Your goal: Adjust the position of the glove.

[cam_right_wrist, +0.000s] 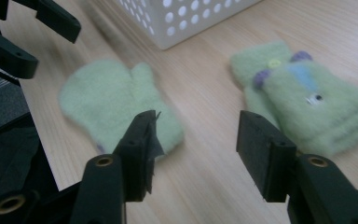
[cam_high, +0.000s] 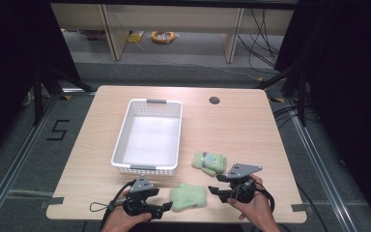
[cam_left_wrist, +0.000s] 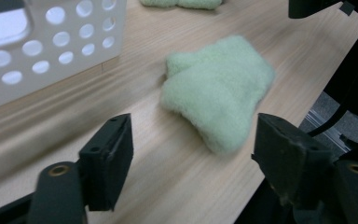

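Mittens lie on the table by the white basket (cam_high: 147, 135): plain green mitten (cam_high: 188, 197) between both hand-held grippers, decorated mitten (cam_high: 208, 162) just beyond the right hand-held gripper (cam_high: 217, 190). Left hand-held gripper (cam_high: 165, 207) & right: jaws apart, holding nothing (plain mitten just ahead of left's).

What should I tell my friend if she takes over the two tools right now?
Left tool: open, empty, pointed at the plain green mitten near the table's front edge.
Right tool: open, empty, between that mitten and the patterned mitten.
White basket: nothing in it, just beyond both mittens.
Done: nothing picked up yet.
Left: probably grab each mitten and put it in the basket.
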Action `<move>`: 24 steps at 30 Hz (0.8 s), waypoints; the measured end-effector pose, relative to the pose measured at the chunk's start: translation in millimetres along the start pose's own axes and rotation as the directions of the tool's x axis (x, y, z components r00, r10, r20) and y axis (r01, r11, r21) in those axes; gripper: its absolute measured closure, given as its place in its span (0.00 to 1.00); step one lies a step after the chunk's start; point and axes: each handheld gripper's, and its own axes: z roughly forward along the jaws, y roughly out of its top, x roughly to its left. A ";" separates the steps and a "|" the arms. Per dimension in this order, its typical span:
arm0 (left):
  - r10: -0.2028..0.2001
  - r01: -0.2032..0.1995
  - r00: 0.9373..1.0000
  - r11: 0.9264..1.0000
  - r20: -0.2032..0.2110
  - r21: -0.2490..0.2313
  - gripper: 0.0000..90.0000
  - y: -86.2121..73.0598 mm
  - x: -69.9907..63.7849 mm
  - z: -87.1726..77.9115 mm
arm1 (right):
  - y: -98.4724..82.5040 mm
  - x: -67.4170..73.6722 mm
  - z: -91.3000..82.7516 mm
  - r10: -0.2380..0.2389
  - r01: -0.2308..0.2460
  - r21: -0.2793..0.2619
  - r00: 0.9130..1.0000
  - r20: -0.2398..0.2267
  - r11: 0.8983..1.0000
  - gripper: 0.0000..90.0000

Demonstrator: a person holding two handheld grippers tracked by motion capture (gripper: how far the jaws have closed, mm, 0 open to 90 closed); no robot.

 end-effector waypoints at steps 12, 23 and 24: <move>-0.031 0.030 0.999 0.999 0.034 0.029 0.46 14.4 -2.1 23.9 | 17.3 6.9 37.3 -0.044 0.048 0.085 0.998 -0.042 0.995 0.69; 0.000 0.000 1.000 0.998 0.012 0.062 0.66 13.5 -3.5 34.7 | 7.1 4.8 50.7 0.002 0.014 0.162 0.995 -0.099 0.987 0.78; 0.000 0.000 1.000 0.998 0.012 0.062 0.70 13.5 -3.5 34.7 | 7.1 4.8 50.7 0.002 0.014 0.162 0.995 -0.099 0.987 0.78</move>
